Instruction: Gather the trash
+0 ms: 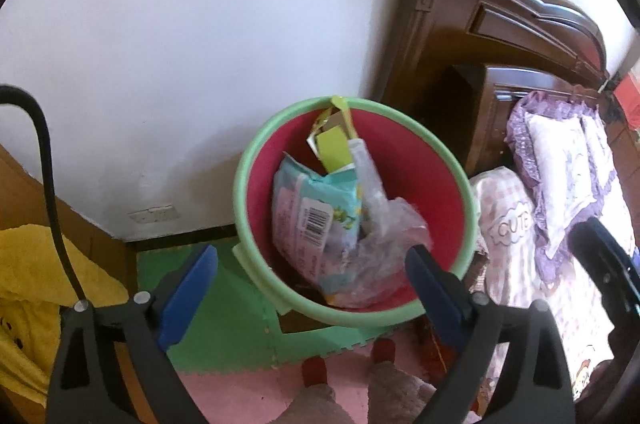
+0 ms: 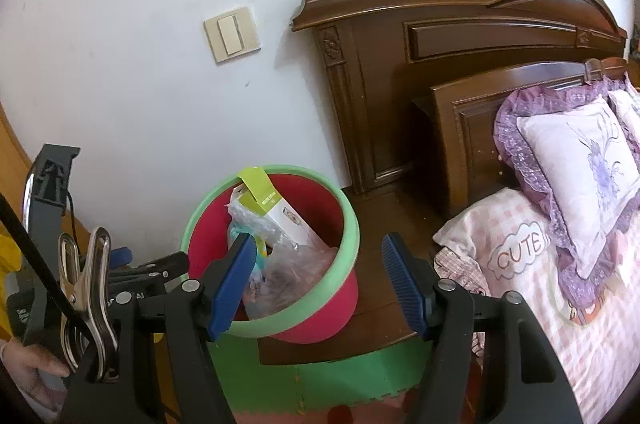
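Observation:
A red bin with a green rim stands on the floor by the white wall. It holds a light-blue wipes packet, a crumpled clear plastic bag and a green-and-white carton. My left gripper hangs above the bin, open, with nothing between its blue pads. The right wrist view shows the same bin with the carton leaning on its far rim. My right gripper is open in front of the bin, holding nothing.
A dark wooden headboard and a bed with a pink checked cover and purple pillow lie to the right. Green and pink foam mats cover the floor. Yellow cloth sits at the left. A hand and metal clip show low left.

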`<state>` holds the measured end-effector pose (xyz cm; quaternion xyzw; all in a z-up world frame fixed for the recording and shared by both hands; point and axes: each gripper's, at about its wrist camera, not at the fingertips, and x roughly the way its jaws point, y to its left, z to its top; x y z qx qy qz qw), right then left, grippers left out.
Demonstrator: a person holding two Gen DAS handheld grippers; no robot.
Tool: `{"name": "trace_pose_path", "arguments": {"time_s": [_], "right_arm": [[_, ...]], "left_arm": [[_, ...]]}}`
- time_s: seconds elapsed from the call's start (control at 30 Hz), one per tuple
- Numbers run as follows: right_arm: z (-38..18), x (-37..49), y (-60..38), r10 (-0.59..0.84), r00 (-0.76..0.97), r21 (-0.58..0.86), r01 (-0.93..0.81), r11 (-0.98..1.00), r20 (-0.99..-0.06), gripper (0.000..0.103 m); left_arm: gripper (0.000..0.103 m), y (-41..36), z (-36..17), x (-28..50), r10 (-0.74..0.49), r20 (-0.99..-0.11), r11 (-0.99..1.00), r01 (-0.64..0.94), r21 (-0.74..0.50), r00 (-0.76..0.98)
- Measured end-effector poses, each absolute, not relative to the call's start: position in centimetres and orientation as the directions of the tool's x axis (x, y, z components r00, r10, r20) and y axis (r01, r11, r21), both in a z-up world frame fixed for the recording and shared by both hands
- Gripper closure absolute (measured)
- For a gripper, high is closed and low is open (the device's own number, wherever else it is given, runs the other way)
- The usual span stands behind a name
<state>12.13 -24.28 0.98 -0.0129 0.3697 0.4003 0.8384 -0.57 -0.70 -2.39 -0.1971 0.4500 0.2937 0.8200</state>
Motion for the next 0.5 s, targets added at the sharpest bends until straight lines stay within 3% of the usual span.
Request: {"name": "trace_pose_path", "arguments": {"time_s": [0.5], "right_arm": [[1.2,11.6,-24.9,0.628,0.453,0.241,-0.655,0.716,-0.633,0.036]], "left_arm": [[0.006,-2.7,-2.3,-0.3,0.306,-0.84,0.785,-0.618,-0.043,0.448]]}}
